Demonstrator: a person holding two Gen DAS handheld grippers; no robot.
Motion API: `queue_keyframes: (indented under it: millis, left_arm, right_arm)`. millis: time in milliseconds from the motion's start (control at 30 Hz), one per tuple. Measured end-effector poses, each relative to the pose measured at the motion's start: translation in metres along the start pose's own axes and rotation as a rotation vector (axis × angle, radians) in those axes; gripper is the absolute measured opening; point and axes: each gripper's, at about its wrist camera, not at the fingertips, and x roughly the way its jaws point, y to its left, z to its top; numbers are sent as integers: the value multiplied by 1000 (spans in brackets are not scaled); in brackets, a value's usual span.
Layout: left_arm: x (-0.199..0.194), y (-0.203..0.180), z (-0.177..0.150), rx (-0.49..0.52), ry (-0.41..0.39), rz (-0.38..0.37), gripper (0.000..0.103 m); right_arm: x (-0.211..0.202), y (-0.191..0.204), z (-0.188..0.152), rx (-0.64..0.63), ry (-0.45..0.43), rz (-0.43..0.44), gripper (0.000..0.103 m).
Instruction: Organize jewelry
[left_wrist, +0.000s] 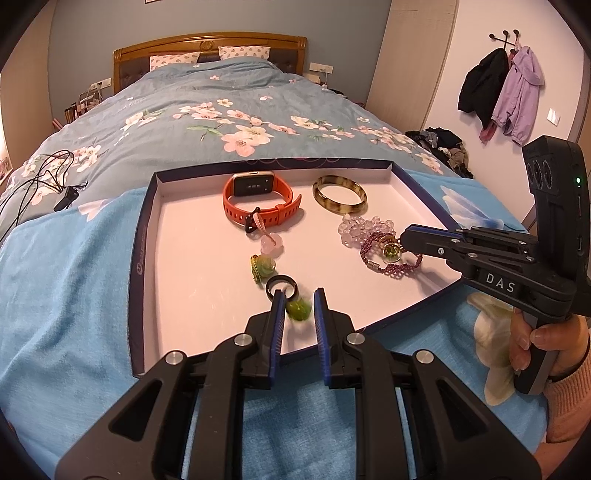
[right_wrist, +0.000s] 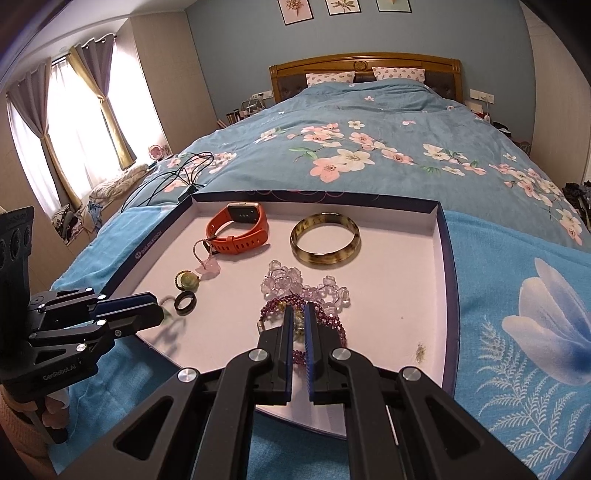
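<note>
On a bed, a shallow tray (left_wrist: 147, 236) holds jewelry. The left gripper (left_wrist: 299, 299) stands narrowly parted around a green bead (left_wrist: 297, 310). The right gripper (right_wrist: 299, 314) pinches a purple bracelet (right_wrist: 334, 321). Sorting seems midway; the next move likely calls for lifting and placing each of the 2 pieces apart.

1. My tongs' black arms (left_wrist: 207, 387) are showing matt plastic, with shiny metal rivets.
2. The tray (left_wrist: 192, 295) is looking like smooth white card.
3. By its far edge, the orange watch strap (left_wrist: 258, 214) is looking matt and rubbery, the mottled bangle (left_wrist: 340, 199) glossy.
4. The clear beads (right_wrist: 295, 284) are gleaming like glass.
5. The bedcover (left_wrist: 74, 280) is looking soft cloth.
</note>
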Motion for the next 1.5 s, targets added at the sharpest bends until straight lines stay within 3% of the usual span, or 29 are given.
queue_keyframes:
  millis: [167,400,633,733,800,1233,1500]
  left_arm:
    - [0,2,0,-14,3,2,17]
    - [-9,3,-3,-23,-17,11,35]
    - [-32,5,-10,-51,-84,34,62]
    - [-48,2,-17,-47,-132,65,93]
    - [-60,0,-21,-48,-172,77,97]
    - [-146,-17,-62,-26,-406,187,97]
    - [-182,-34,-87,12,-506,226,97]
  right_arm:
    - [-2,0,-1,4,-5,-11,7]
    - [-15,1,-3,5,-42,-23,24]
    - [-43,13,-9,-15,-125,-46,63]
    - [-59,23,-15,-39,-181,-56,82]
    - [-69,30,-20,-54,-217,-79,95]
    - [-124,67,-66,-114,-444,-193,96]
    - [-141,77,-84,-134,-487,-226,96]
